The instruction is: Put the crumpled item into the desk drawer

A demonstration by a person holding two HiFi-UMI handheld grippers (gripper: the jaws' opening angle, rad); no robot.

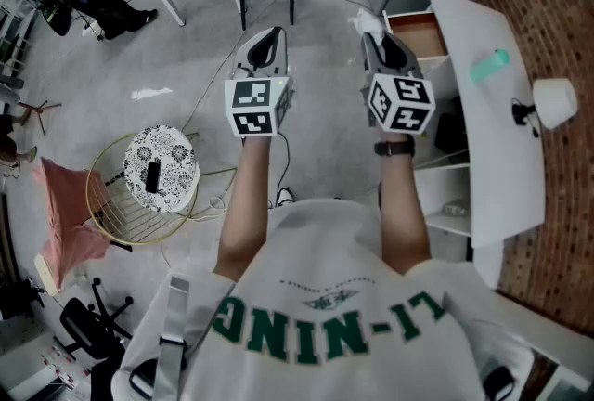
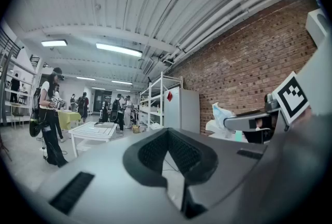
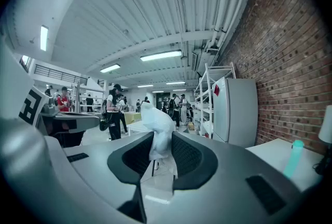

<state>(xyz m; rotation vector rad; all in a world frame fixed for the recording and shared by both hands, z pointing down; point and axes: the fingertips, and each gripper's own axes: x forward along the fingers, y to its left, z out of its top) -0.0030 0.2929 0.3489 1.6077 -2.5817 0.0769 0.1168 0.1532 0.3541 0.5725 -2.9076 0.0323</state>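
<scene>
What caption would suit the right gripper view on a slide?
The right gripper holds a crumpled white item between its fingers, brick wall alongside.

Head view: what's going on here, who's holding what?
A person stands beside a white desk with a claw in each hand. The right claw is shut on a crumpled white item, held in the air near the desk's open drawer but not yet in it. The left claw is open and holds nothing, raised alongside the right one.
</scene>
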